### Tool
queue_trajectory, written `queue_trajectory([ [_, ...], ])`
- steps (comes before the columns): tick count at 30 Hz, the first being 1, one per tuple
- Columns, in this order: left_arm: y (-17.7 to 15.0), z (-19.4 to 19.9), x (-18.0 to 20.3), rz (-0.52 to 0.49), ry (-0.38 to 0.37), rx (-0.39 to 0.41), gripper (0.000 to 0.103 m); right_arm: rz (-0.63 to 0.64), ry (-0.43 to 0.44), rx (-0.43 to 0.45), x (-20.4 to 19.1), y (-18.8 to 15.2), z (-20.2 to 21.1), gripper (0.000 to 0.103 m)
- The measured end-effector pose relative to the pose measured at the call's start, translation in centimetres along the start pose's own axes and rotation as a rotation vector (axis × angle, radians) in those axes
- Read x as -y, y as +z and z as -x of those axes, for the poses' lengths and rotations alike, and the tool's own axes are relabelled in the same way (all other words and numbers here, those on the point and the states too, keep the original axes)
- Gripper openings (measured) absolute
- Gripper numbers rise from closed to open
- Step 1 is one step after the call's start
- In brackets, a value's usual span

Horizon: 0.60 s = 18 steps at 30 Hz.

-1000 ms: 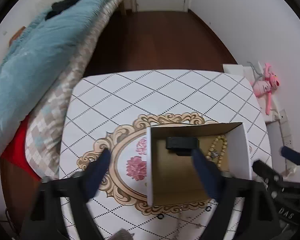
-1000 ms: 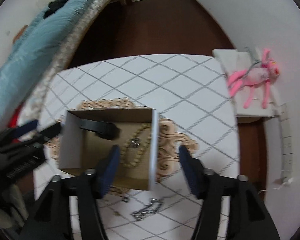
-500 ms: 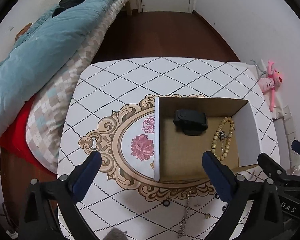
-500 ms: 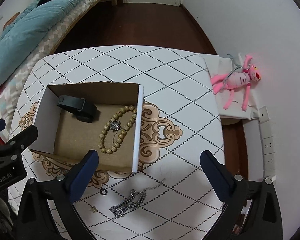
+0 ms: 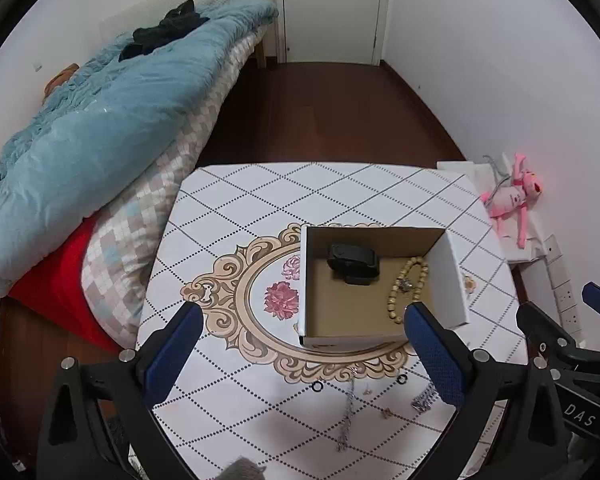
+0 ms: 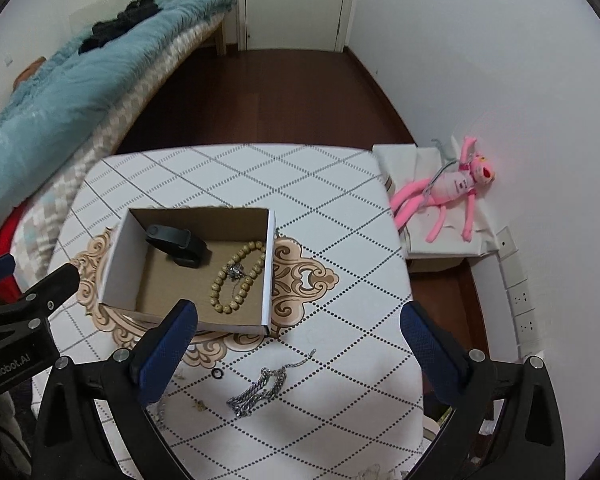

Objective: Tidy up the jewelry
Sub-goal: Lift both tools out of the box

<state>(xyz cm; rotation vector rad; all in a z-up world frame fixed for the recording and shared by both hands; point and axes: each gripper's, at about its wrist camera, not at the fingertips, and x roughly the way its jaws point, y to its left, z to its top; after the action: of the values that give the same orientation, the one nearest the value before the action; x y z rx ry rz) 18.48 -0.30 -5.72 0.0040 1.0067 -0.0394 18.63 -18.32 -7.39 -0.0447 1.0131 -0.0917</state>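
Observation:
An open cardboard box (image 5: 454, 280) (image 6: 114, 268) stands on the table. It holds a black wristband (image 5: 354, 262) (image 6: 178, 242), a tan bead bracelet (image 5: 406, 288) (image 6: 240, 276) and a small silver piece (image 6: 235, 270). In front of the box lie a silver chain (image 6: 258, 388) (image 5: 424, 398), a thin chain (image 5: 346, 412), two black rings (image 5: 317, 387) (image 6: 217, 373) and small gold bits (image 5: 387, 412). My left gripper (image 5: 300, 340) and right gripper (image 6: 296, 340) are both open and empty, raised above the table's near side.
The table (image 5: 300, 188) has a white diamond-pattern cloth. A bed with a blue duvet (image 5: 100, 132) is close on the left. A pink plush toy (image 6: 448, 196) lies on a low white stand at the right, by the wall sockets (image 6: 520, 300).
Both grippers have opened wide and pulled up and back from the box. More of the table and the loose chains in front of the box show now.

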Motion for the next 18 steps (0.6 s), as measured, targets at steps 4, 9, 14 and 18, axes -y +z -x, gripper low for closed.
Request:
queue_trajectory([
  [4, -0.4, 2.4, 0.1, 0.0, -0.012, 0.035, 0.103, -0.01, 0.006, 0.05, 0.1, -0.2, 2.8, 0.102],
  [9, -0.9, 4.5, 0.1, 0.006, -0.024, 0.06, 0.103, -0.028, 0.029, 0.096, 0.4, -0.8, 5.9, 0.102],
  [14, -2.1, 5.0, 0.0, 0.005, -0.012, 0.044, 0.103, -0.075, 0.062, 0.08, 1.2, -2.3, 6.9, 0.102],
  [18, -4.0, 3.5, 0.0, -0.003, 0.012, 0.021, 0.103, -0.121, 0.092, 0.006, 2.1, -4.6, 4.4, 0.102],
])
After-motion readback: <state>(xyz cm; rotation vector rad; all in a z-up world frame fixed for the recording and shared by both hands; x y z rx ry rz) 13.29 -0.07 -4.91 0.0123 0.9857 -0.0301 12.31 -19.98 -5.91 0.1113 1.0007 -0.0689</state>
